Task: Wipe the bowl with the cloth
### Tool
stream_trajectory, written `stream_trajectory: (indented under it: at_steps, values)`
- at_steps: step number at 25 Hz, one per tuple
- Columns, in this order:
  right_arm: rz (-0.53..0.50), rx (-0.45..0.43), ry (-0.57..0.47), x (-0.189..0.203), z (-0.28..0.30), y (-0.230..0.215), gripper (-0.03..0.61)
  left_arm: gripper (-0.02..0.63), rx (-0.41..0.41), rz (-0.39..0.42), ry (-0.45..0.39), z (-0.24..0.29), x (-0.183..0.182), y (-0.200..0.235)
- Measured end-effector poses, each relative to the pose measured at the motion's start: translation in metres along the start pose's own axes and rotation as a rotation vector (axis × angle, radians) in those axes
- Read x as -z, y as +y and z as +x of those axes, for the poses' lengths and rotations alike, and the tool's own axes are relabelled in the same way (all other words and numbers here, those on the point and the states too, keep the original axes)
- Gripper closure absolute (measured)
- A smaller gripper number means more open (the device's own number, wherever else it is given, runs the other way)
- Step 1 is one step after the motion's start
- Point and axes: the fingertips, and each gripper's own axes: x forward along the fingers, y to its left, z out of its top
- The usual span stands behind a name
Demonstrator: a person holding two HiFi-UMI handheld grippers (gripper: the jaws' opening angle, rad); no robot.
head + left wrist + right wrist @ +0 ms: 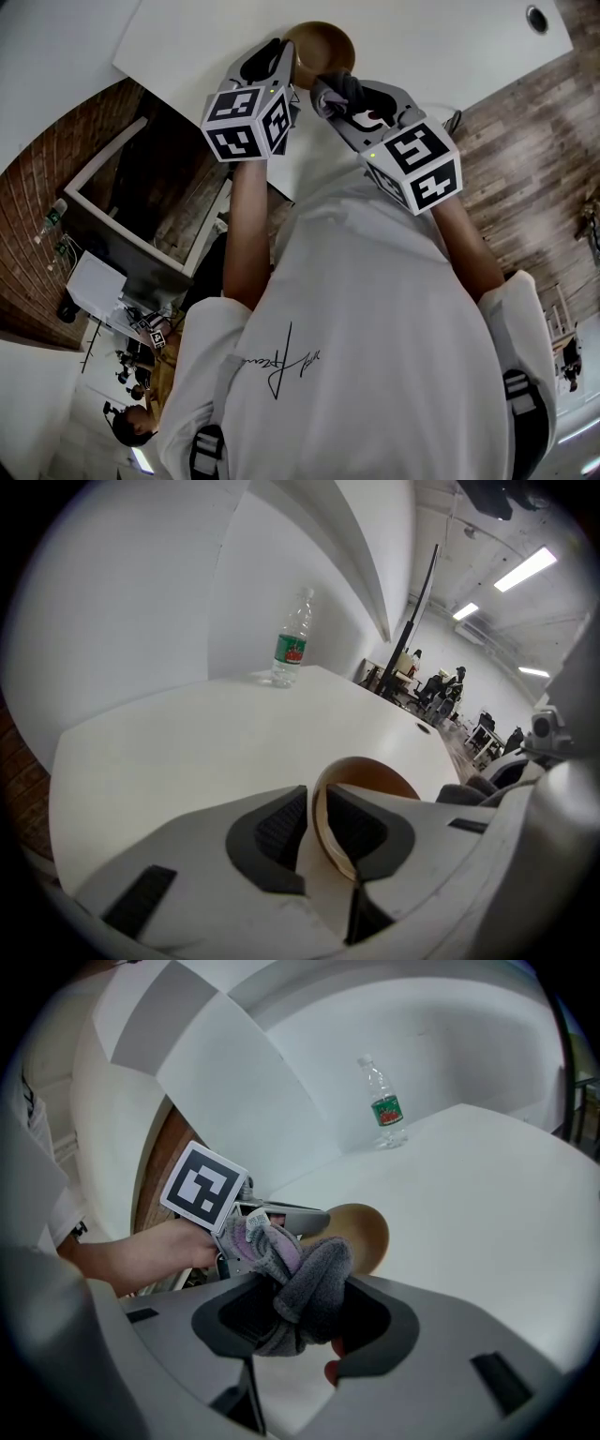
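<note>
Brown, round wooden bowl (323,45) lay over the white table (450,47), its rim pinched between the jaws of the left gripper (319,832). To its right, the right gripper (300,1321) was clamped on a bunched grey-and-purple fleece cloth (309,1283), held just beside the bowl's near rim; contact could not be confirmed. Both grasps appeared complete. Wiping itself was judged about to begin or barely begun, with the bowl's inside left to cover.
</note>
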Motion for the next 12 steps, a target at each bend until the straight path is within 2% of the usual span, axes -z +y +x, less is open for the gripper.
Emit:
stream_trajectory:
  at_steps: [9,12]
  values:
    - [0.011,0.008,0.006,0.0028,0.0065,-0.0046,0.396,0.532,0.012,-0.041,-0.006,0.0002,0.0061,0.0051]
    - [0.022,0.008,0.004,0.0022,0.0088,-0.0045,0.396,0.561,0.028,-0.054,-0.008,0.0002,0.0064,0.0054]
